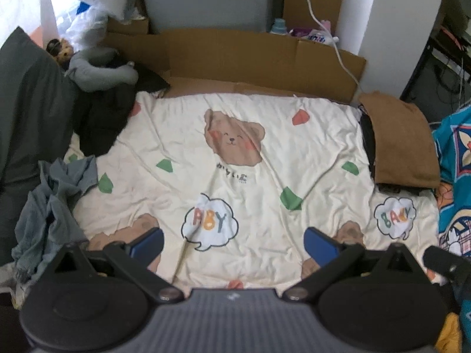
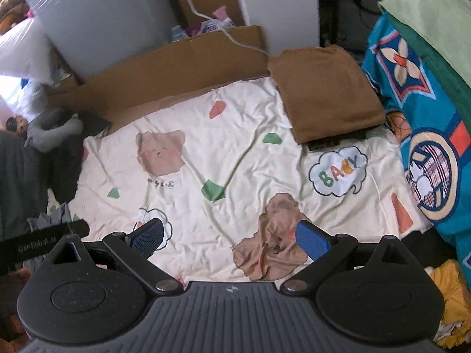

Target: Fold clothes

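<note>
1. The left claw [image 1: 232, 242] hovers spread wide and empty over the bed sheet [image 1: 265, 158].
2. The right claw [image 2: 231, 239] is likewise spread, empty.
3. The folded brown garment [image 2: 326, 91] lies at the sheet's far right; crumpled grey clothes [image 1: 50, 206] sit left.

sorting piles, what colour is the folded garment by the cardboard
Brown folded garment; clearest in the right wrist view.
</note>
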The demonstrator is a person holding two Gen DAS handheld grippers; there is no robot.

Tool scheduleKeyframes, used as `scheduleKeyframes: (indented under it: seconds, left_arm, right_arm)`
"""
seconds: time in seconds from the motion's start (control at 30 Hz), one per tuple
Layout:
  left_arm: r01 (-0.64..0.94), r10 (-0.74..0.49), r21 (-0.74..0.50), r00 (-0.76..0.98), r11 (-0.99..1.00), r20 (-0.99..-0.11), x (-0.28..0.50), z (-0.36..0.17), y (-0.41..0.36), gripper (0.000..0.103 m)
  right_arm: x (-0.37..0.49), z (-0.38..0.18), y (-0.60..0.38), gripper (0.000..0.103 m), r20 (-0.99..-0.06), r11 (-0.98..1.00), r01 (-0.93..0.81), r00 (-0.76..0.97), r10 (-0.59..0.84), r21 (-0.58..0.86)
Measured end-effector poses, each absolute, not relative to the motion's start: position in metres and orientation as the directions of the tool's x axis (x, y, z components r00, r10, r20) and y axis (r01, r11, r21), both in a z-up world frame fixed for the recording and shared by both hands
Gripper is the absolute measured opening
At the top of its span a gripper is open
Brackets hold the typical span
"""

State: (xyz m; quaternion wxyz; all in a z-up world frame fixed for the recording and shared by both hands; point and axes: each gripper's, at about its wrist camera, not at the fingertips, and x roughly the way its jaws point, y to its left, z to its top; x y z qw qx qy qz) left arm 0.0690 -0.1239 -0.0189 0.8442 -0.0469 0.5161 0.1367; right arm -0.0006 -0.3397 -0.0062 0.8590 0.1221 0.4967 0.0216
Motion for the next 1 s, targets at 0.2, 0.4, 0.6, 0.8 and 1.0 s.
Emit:
scheduleKeyframes:
  seconds: [0.2, 0.4, 0.6, 0.8, 1.0]
  left_arm:
    - [-0.307, 0.173, 0.055, 0.373, 0.950, -0.912, 0.072, -0.025, -0.115, 0.102]
    - [-0.323, 0.169, 0.053, 0.343, 0.945, -0.924, 0.072, -0.031, -0.106, 0.102]
    - [-0.342, 0.179, 0.057, 0.338, 0.938, -0.924, 0.065, -0.030, -0.099, 0.102]
    - [-0.339, 0.177, 0.056, 0.338, 0.939, -0.924, 0.061, -0.029, -0.096, 0.102]
    - [-0.326, 0.166, 0.044, 0.357, 0.944, -0.919, 0.062, -0.026, -0.095, 0.102]
  right_arm:
    - [0.011, -0.001, -0.329, 0.099, -0.853, 0.968, 0.053, 0.487, 0.188, 0.244]
    - [0.020, 0.006, -0.313, 0.099, -0.834, 0.973, -0.008, 0.514, 0.202, 0.231]
    - [0.023, -0.004, -0.303, 0.099, -0.859, 0.967, -0.008, 0.456, 0.231, 0.255]
    - [0.023, -0.002, -0.280, 0.099, -0.852, 0.962, -0.086, 0.449, 0.268, 0.258]
    - [0.019, -0.002, -0.261, 0.100, -0.854, 0.967, -0.136, 0.455, 0.253, 0.214]
